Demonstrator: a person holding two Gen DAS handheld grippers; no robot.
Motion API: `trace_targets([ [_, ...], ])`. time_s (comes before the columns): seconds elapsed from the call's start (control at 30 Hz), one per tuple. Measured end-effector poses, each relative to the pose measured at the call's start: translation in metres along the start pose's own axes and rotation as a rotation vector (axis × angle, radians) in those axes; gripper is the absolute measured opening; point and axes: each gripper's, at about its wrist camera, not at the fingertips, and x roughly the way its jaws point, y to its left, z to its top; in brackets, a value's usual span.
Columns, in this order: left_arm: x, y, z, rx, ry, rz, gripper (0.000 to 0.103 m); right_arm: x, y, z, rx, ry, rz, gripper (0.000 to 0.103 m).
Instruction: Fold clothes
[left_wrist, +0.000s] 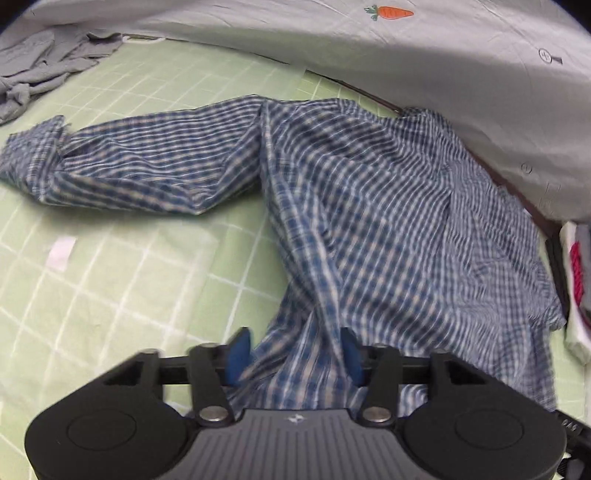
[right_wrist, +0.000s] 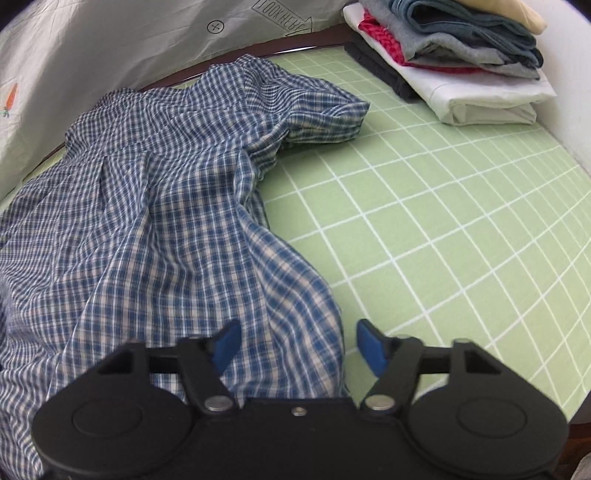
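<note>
Shirt (left_wrist: 354, 206), blue-and-white check, spread crumpled on green gridded mat (left_wrist: 110, 280), far edge up against grey sheet (left_wrist: 369, 55) bordering the mat. One long sleeve stretched sideways off the shirt body across the mat, cuff rumpled at its end. In the right wrist view, shirt (right_wrist: 147, 221) bunched in folds, other sleeve curled short on the mat (right_wrist: 443, 240) beside the shirt body.

At the shirt's near hem, left gripper (left_wrist: 295, 354): blue pads (left_wrist: 240, 354) set on either side of a raised ridge of cloth, fabric filling the gap and touching both pads, clenched on the shirt. Picture blurred here.

Further along the same hem, right gripper (right_wrist: 297, 347): jaws apart, shirt edge lying between them close to one pad, other pad clear of the cloth with mat showing beside it; released, nothing pinched.

Beyond the shirt's curled sleeve, stack (right_wrist: 461, 55) of folded clothes in white, red, grey, blue and cream at the mat's corner. Past the long sleeve's cuff, grey garment (left_wrist: 37, 70) heaped loose. On the sheet behind the shirt, small carrot print (left_wrist: 391, 13).
</note>
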Motion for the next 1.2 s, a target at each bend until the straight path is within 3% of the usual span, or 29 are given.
trace_targets([
  [0.03, -0.003, 0.004, -0.002, 0.000, -0.008, 0.013, 0.006, 0.000, -0.001, -0.001, -0.003, 0.002, 0.014, 0.029],
  [0.07, -0.007, 0.009, -0.002, -0.014, -0.016, 0.022, 0.006, -0.001, -0.001, -0.003, -0.009, 0.002, 0.024, 0.016],
  [0.1, -0.012, 0.014, -0.003, -0.039, -0.031, 0.029, 0.005, -0.004, -0.002, -0.004, -0.012, -0.007, 0.034, 0.011],
  [0.27, -0.062, 0.057, -0.010, -0.212, -0.135, 0.071, 0.003, -0.035, -0.009, -0.002, -0.029, -0.156, -0.015, 0.005],
  [0.33, -0.070, 0.071, -0.016, -0.258, -0.133, 0.046, 0.004, -0.043, -0.013, 0.001, -0.047, -0.202, -0.061, 0.005],
  [0.43, -0.070, 0.076, -0.029, -0.262, -0.111, 0.055, 0.010, -0.032, -0.013, 0.000, -0.095, -0.148, -0.112, 0.013],
  [0.5, -0.072, 0.077, -0.032, -0.268, -0.104, 0.065, 0.012, -0.022, -0.009, -0.003, -0.136, -0.094, -0.148, 0.037],
  [0.57, -0.074, 0.079, -0.035, -0.276, -0.097, 0.073, 0.019, -0.027, -0.003, -0.010, -0.144, -0.106, -0.142, 0.073],
  [0.63, -0.075, 0.080, -0.038, -0.283, -0.091, 0.082, 0.026, -0.033, 0.007, -0.017, -0.173, -0.124, -0.125, 0.091],
  [0.73, -0.082, 0.083, -0.036, -0.290, -0.140, 0.116, 0.042, -0.036, 0.028, -0.027, -0.248, -0.144, -0.100, 0.097],
  [0.8, -0.086, 0.089, -0.027, -0.286, -0.158, 0.135, 0.058, -0.035, 0.043, -0.031, -0.287, -0.149, -0.091, 0.099],
  [1.03, -0.087, 0.122, 0.008, -0.294, -0.195, 0.176, 0.061, -0.024, 0.099, -0.038, -0.364, -0.127, -0.035, 0.100],
  [1.2, -0.072, 0.153, 0.040, -0.300, -0.181, 0.181, 0.061, -0.006, 0.125, -0.049, -0.337, -0.067, -0.030, 0.100],
])
